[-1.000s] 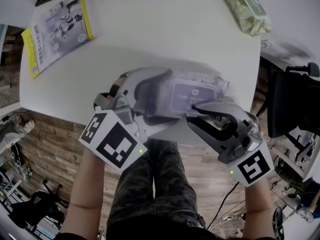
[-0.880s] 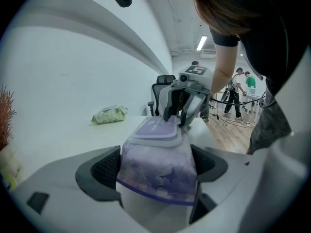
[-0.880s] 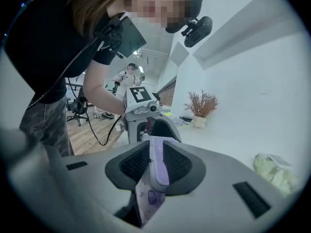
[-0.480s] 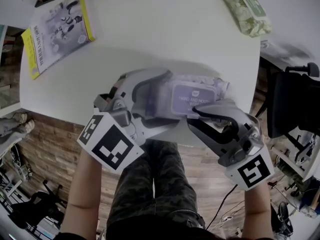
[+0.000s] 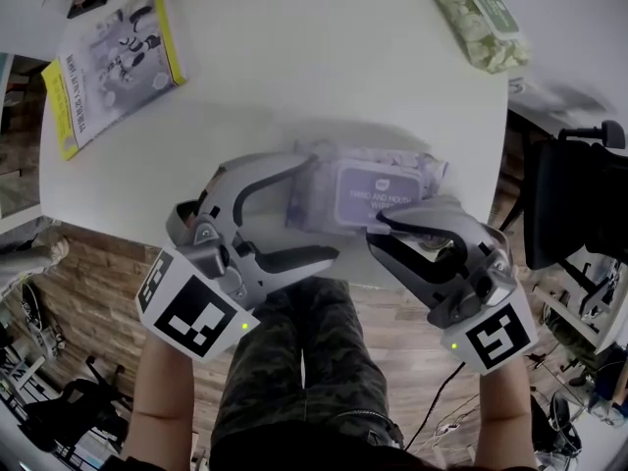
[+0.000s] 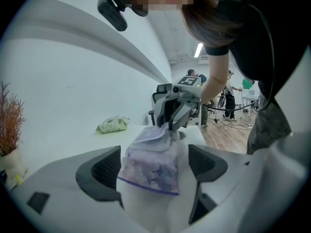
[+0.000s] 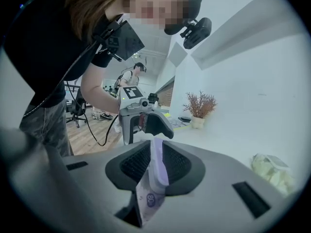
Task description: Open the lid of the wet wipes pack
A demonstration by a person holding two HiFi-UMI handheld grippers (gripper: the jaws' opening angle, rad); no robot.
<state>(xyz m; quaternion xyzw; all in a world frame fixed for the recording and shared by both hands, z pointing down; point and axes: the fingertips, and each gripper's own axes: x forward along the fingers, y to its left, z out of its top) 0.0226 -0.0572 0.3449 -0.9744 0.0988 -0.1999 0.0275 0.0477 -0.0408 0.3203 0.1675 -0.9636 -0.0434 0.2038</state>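
– Wet wipes pack [image 5: 339, 192]: where does it lie?

– Flat on the white tabletop [image 5: 294, 77], close to its near edge, with the lilac lid [image 5: 381, 189] facing up.

– What can't you make out?

– The lid's near edge. From the head view the upper jaw of the right tongs [image 5: 376, 230] covers it. Whether the lid has lifted off the pack at all, I cannot tell. Its print is too small to read. A green pack [image 5: 481, 16] near the far right corner is cut off by the top of the picture, and so is a booklet [image 5: 113, 55] at the far left.

– And the tongs?

– The right tongs are narrow. Their jaws have just been closing a little, and the right gripper view shows a thin lilac slab, which looks like the lid's edge, clamped between the ribbed pads. The left tongs [image 5: 324, 207] stand wide. The left gripper view shows the pack's end between the pads with a gap on either side, so neither pad touches it.

– What differs from a second ago?

– Then the left tongs straddled the pack's left end and hid it. They have since drawn back toward the person's left and the tabletop's near edge, so that end now shows bare. The right tongs and the pack sit about where they were.
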